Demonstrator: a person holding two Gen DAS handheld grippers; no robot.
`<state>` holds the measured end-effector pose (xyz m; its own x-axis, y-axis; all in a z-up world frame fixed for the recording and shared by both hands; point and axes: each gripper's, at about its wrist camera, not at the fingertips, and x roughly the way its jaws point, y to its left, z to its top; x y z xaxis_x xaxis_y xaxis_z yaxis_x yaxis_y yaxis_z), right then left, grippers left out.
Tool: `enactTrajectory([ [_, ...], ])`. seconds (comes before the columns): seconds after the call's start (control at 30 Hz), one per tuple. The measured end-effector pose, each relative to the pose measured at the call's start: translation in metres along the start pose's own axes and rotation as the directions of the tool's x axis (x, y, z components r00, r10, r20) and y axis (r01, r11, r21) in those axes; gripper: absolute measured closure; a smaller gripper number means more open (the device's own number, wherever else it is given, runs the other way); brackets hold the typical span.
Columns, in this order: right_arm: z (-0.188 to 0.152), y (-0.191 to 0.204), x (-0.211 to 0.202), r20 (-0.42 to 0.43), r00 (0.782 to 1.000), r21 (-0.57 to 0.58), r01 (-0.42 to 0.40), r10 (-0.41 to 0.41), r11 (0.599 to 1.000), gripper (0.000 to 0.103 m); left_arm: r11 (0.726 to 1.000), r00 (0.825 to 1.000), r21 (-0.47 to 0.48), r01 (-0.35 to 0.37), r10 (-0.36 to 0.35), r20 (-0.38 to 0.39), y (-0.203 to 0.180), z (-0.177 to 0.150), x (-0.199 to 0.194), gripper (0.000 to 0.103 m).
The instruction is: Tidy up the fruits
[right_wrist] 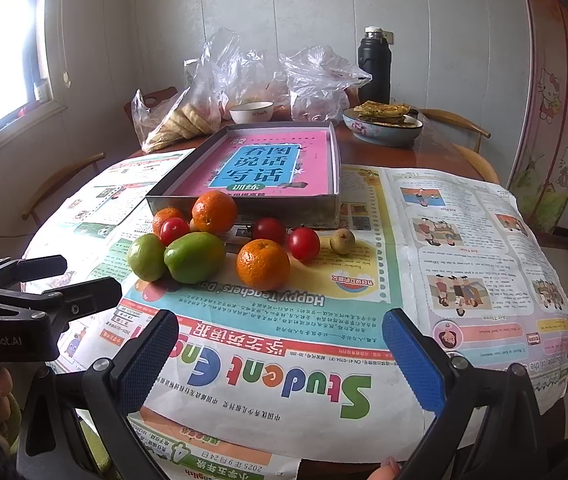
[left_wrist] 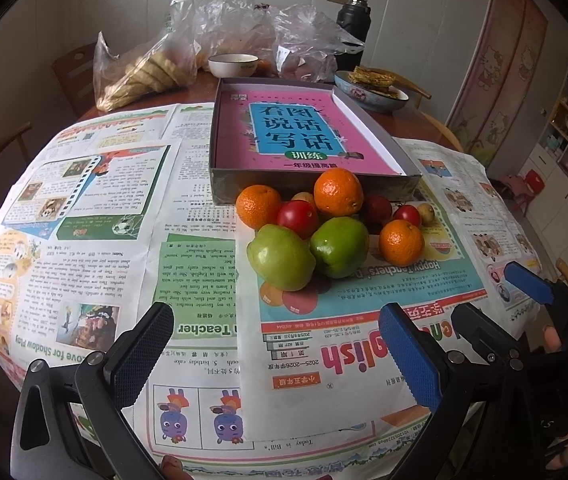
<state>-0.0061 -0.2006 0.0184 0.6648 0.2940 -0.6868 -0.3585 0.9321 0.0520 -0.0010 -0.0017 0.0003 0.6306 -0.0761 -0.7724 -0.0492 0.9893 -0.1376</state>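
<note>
Both grippers empty, jaws wide apart, hovering short of the fruit pile.

Left gripper [left_wrist: 276, 354]: straight ahead of its jaws sit two green fruits [left_wrist: 282, 258] touching each other, with a red tomato [left_wrist: 298, 218] wedged behind and an orange [left_wrist: 339, 192] perched on top against the box [left_wrist: 220, 190] wall. Risk: pull either green one and the stack likely lets go, so the top orange rolls.

Right gripper [right_wrist: 280, 354]: a lone orange [right_wrist: 263, 264] sits dead ahead of its jaws and apart from the pile, so it's the safest first pick. Just right of it are a tomato [right_wrist: 303, 243] and a small brown fruit [right_wrist: 342, 241]; both look easy to knock. The tomato is probably soft, so a hard squeeze may split it.

Loose newspaper [right_wrist: 464, 240] underneath: a dragging fingertip could snag it and shift everything.
</note>
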Motion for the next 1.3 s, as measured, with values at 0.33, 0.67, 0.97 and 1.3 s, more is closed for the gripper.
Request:
enactTrajectory([
  [0.33,0.008,0.000,0.028,-0.060,0.998,-0.013,-0.029,0.028,0.999,0.000,0.998,0.999,-0.063,0.008,-0.011,-0.044,0.022,0.009,0.019,0.001],
  [0.67,0.023,-0.003,0.055,-0.103,0.994,-0.062,-0.046,0.039,0.997,0.021,0.996,0.993,-0.028,0.090,-0.092,-0.070,0.025,0.026,0.038,0.006],
  [0.97,0.029,0.002,0.076,-0.152,0.986,-0.087,-0.084,0.070,0.993,0.045,0.983,0.978,-0.040,0.178,-0.181,-0.107,0.027,0.033,0.054,0.024],
  [1.3,0.035,0.006,0.082,-0.152,0.985,-0.081,-0.094,0.081,0.992,0.046,0.971,0.961,-0.047,0.233,-0.238,-0.138,0.035,0.037,0.070,0.027],
])
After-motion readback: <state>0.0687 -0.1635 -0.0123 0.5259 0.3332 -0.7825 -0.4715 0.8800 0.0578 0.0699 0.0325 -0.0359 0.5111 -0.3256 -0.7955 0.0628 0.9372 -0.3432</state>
